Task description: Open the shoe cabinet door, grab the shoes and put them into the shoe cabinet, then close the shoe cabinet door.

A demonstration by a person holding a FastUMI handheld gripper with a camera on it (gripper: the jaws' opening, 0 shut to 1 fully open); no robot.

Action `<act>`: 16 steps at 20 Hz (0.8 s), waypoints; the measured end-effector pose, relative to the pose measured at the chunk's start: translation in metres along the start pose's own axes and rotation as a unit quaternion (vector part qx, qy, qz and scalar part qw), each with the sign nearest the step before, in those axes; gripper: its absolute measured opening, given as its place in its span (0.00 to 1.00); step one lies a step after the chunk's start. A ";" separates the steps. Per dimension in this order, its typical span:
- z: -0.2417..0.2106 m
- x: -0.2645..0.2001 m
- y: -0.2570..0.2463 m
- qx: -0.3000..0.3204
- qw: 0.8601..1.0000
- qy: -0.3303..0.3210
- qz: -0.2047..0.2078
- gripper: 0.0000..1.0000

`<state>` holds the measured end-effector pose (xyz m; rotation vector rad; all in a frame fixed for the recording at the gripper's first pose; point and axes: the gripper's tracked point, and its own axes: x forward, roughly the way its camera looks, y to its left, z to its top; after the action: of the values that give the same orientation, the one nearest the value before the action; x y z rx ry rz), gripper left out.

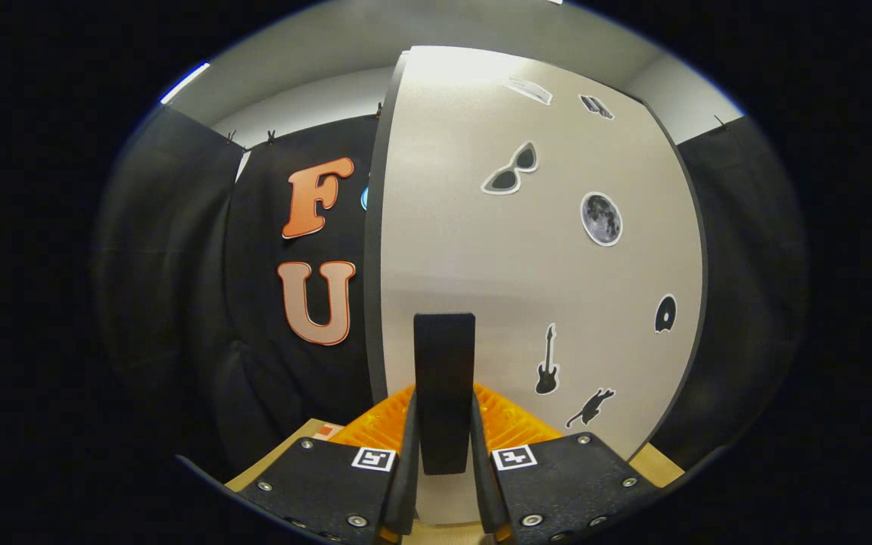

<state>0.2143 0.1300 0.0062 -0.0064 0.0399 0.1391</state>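
Gripping door handle (444,378) between both fingers | tongs (443,446) narrow, clamped | cabinet door (527,288) just ahead

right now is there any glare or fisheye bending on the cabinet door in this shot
Gripper view: glare washes out the top of the pale grey sticker-covered cabinet door, and fisheye distortion bows its dark edges outward; the black rectangular door handle sits sharp between the fingers of the hand-held gripper, which appear closed on it; the booth around is dim.
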 end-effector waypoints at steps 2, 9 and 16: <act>0.002 -0.007 -0.001 0.007 1.000 0.007 -0.002 0.32; 0.001 -0.023 -0.008 0.008 1.000 0.009 -0.006 0.32; 0.000 -0.037 -0.018 0.008 1.000 0.013 -0.012 0.32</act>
<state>0.1803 0.1067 0.0075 0.0072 0.0672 0.1139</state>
